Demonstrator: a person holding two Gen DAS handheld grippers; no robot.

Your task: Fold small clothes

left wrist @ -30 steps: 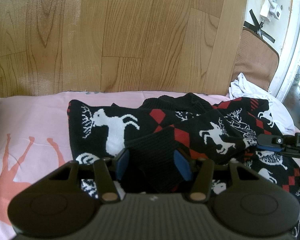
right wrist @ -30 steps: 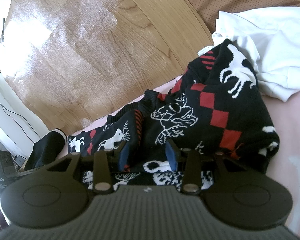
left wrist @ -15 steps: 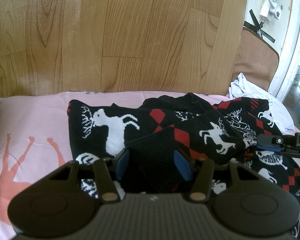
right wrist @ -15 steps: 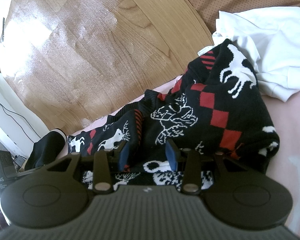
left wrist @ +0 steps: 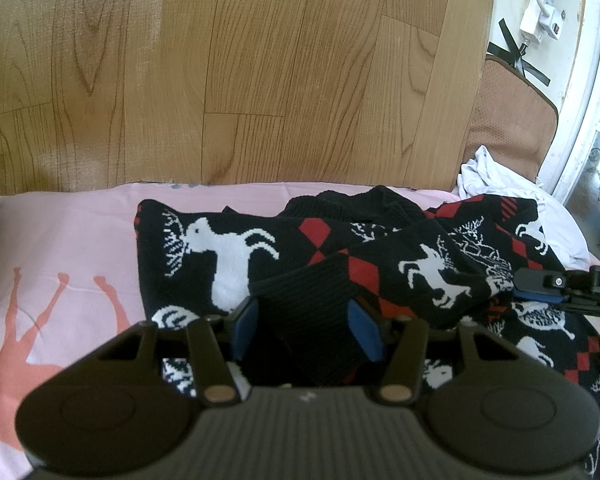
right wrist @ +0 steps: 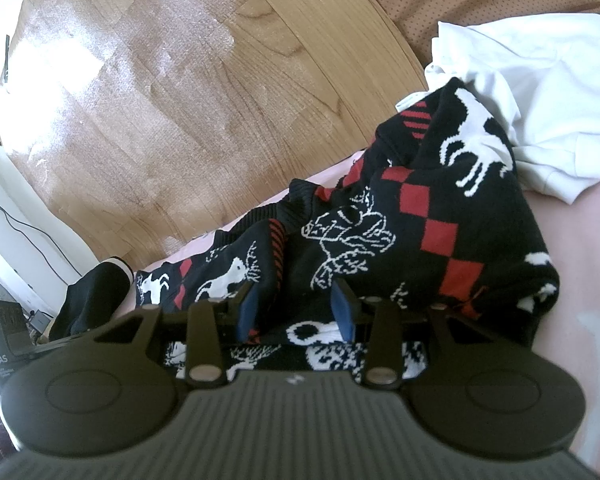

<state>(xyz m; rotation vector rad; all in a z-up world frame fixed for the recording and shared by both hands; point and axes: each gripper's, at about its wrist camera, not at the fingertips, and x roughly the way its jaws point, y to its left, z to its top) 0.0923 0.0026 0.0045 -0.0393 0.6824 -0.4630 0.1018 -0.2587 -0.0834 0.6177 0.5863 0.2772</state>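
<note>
a black reindeer sweater (left wrist: pixel 228 256) lies rumpled across the centre of both frames on a pink sheet (left wrist: pixel 60 248), its length running left to right. the left gripper (left wrist: pixel 306 330) clamps its ribbed cuff (left wrist: pixel 308 308); the right gripper (right wrist: pixel 296 310) pinches a fold low in frame.

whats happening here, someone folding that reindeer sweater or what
A person with a gripper in each hand is working on a black reindeer sweater lying bunched on a pink sheet. The left gripper has the sweater's ribbed black cuff between its pads; the right gripper sits over a fold of the knit. A white garment lies beside it. Nothing is neatly folded yet.
</note>
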